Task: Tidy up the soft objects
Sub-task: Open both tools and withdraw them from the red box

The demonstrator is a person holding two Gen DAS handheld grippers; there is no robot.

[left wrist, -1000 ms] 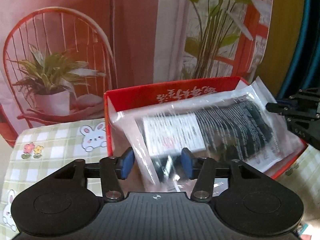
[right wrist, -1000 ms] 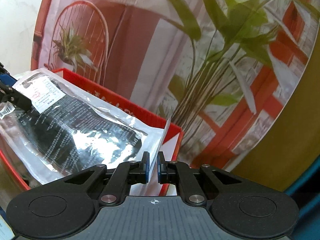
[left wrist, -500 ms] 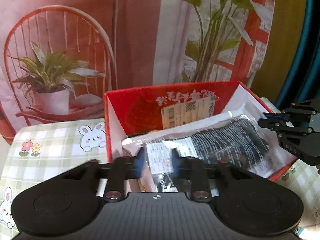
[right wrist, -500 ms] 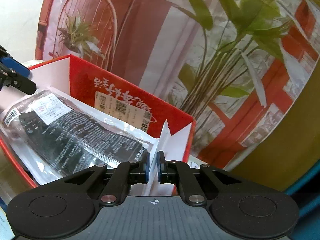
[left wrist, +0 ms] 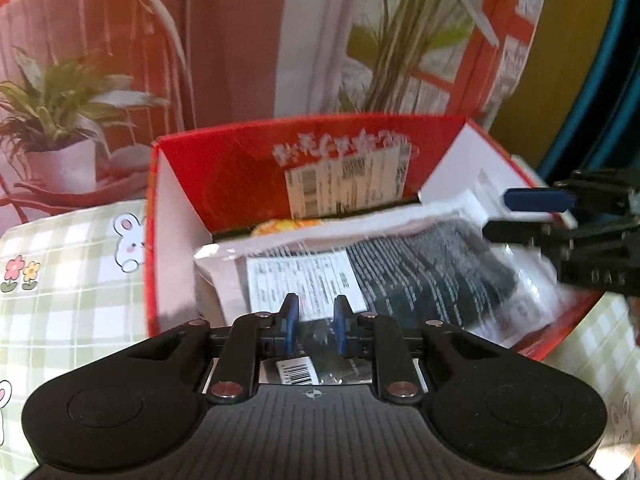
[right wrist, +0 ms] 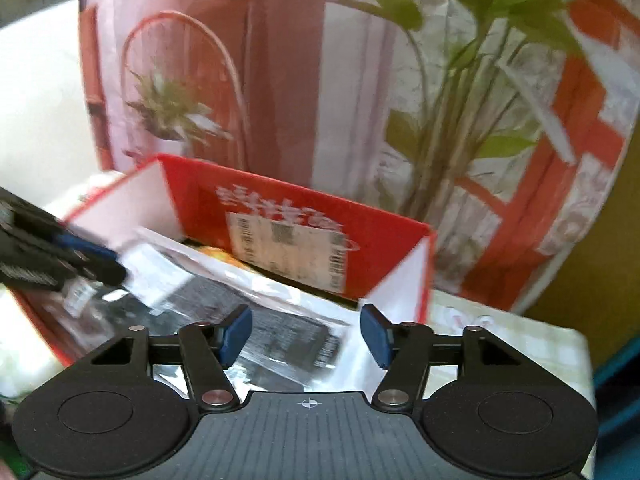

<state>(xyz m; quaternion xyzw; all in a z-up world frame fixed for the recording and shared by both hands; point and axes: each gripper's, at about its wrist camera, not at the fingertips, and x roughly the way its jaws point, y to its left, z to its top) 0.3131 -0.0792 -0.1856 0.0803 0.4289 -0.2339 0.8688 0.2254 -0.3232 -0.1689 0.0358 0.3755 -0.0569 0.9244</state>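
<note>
Left gripper [left wrist: 314, 326]: jaws narrow, closed on near end of clear bag [left wrist: 400, 276]. Right gripper [right wrist: 306, 334]: jaws opening, apart, over bag's other end, not pressing. Bag: lies slantwise inside red box [left wrist: 240, 168], spilling over its right rim. Checked tablecloth [left wrist: 60, 280]: bare left of box.

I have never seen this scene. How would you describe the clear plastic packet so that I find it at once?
Look for the open red cardboard box standing on the checked cloth with rabbits. The clear plastic packet lies slanting across its opening, partly over the near edge. Unlike the orange thing deeper in the box, it is see-through, holds something black and carries a white printed label.
</note>
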